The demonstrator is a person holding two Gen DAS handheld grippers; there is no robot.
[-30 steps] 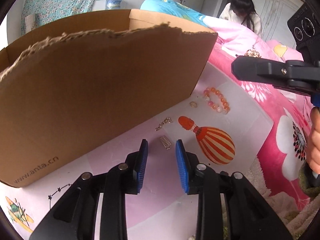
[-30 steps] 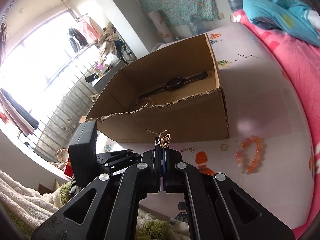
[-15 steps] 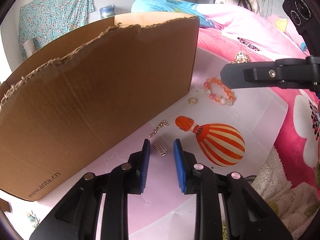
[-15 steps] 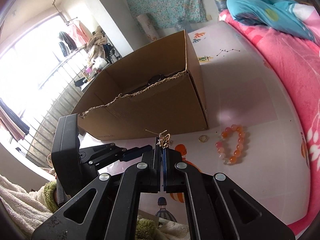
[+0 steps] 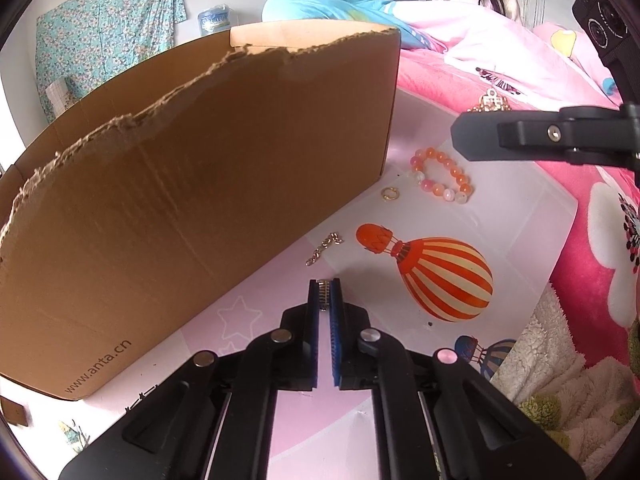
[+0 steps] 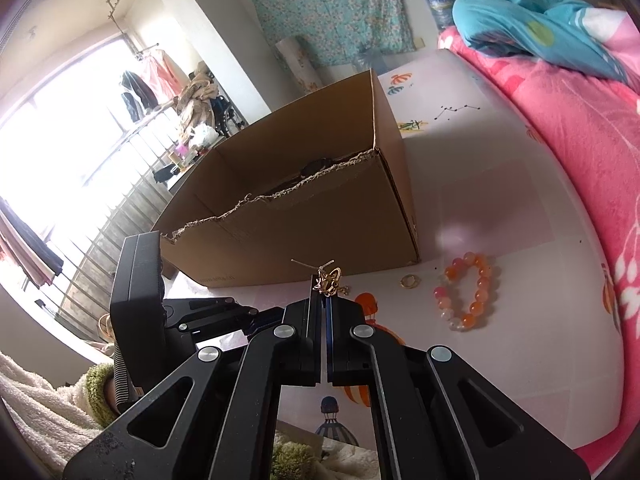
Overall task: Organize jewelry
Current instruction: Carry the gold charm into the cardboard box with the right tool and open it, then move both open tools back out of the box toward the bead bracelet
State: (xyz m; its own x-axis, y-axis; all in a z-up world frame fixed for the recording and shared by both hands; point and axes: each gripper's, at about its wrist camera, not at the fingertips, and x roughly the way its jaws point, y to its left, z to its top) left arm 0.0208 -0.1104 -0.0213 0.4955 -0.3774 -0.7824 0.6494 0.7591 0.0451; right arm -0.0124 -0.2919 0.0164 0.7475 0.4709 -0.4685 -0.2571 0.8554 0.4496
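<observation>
L gripper (image 5: 324, 294) just clamped the small gold clasp (image 5: 323, 293) at its tips; R gripper (image 6: 323, 294) shut on gold charm (image 6: 329, 280); cardboard box (image 5: 192, 184) next, just ahead-left.

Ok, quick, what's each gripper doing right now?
Left gripper: shut on the small gold clasp piece, on the mat.
Right gripper: shut on a gold pendant.

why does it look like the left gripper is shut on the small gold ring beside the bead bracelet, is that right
Not quite. The left gripper is shut on a small ridged gold piece, not the gold ring. The left wrist view shows the ring lying free on the mat beside the bead bracelet.
</observation>
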